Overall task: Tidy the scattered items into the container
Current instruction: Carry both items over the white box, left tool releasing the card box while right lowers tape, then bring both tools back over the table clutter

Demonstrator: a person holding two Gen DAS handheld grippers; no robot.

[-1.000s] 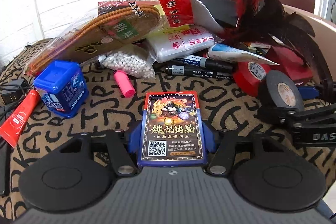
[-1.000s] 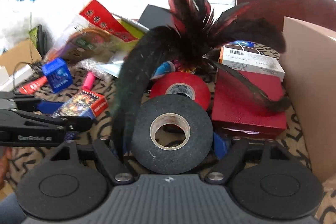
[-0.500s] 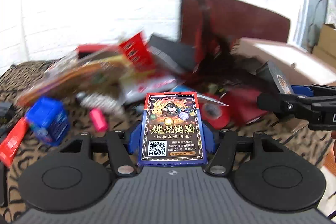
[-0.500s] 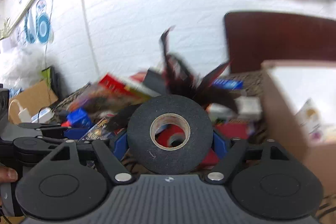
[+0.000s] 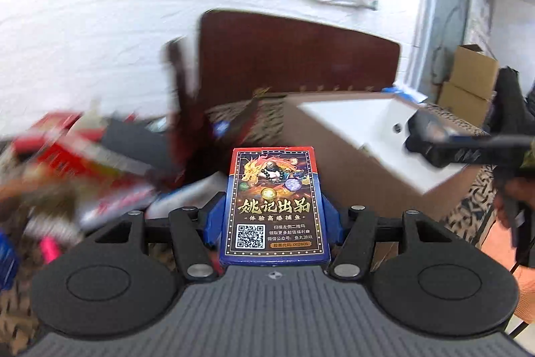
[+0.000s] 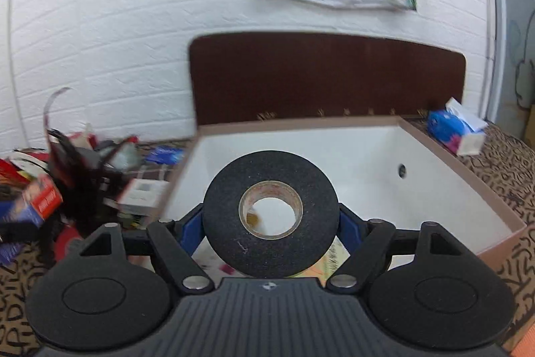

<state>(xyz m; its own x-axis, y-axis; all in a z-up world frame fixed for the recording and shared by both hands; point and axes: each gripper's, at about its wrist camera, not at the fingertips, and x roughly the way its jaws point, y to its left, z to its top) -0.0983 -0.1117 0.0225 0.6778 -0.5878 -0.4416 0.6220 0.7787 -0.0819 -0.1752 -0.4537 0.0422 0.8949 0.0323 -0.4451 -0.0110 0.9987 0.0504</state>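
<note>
Transport is underway: right gripper (image 6: 270,219), fingers clamped on the black tape roll (image 6: 270,218), hangs over the cardboard box (image 6: 468,169); left gripper (image 5: 276,216) grips a card deck (image 5: 276,203) lower centre. Next, judging by this: release inside.

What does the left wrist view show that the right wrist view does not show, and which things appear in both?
Only the left wrist view shows the left gripper shut on the card box face-on, plus stacked cartons far right.

Only the right wrist view shows the right gripper shut on the black tape roll, above the container's white inside, and a tissue pack.

Both show the container, the brown board and blurred clutter.
</note>
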